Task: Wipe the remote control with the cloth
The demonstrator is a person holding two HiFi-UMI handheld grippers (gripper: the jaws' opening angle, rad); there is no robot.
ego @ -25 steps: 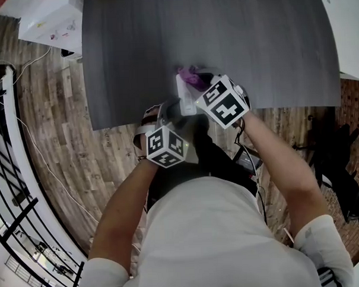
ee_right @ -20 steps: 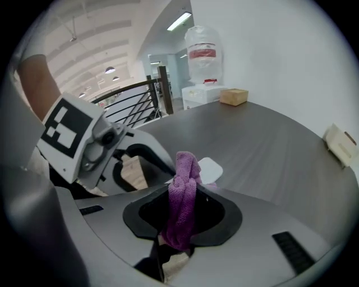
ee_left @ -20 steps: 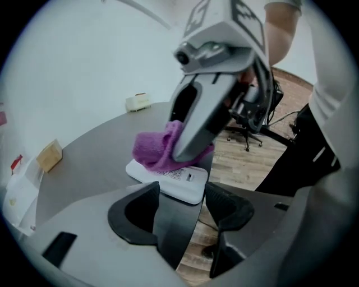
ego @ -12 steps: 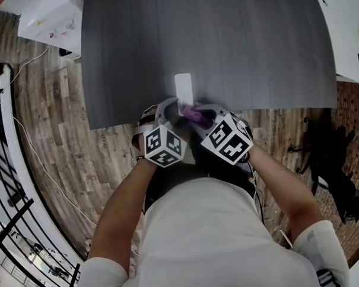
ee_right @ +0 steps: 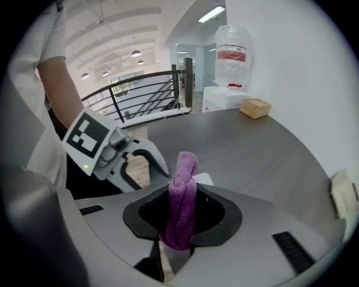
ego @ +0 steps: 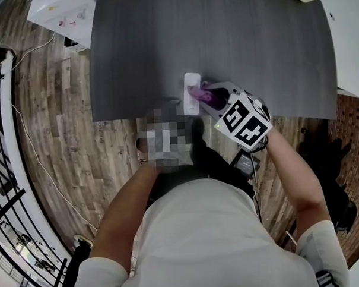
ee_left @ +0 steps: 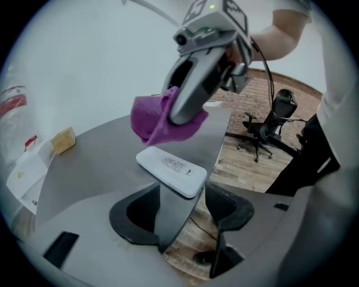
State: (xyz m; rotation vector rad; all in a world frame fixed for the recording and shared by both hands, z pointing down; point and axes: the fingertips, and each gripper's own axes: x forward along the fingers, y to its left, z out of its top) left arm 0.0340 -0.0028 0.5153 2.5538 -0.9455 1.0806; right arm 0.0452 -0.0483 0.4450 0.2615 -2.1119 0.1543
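Observation:
A white remote control lies on the dark grey table, close to its front edge. My right gripper is shut on a bunched purple cloth, which hangs over the remote's far part and right side. My left gripper stands at the table edge with its jaws either side of the remote's near end. A sliver of table shows between the left jaw and the remote. In the head view a mosaic patch covers the left gripper.
A white box sits off the table's far left corner. A small cardboard box rests far back on the table. An office chair stands on the wooden floor. A black railing runs behind.
The right gripper has carried the cloth from the table's front edge out along the remote's right side. The left gripper stays at the remote's near end.

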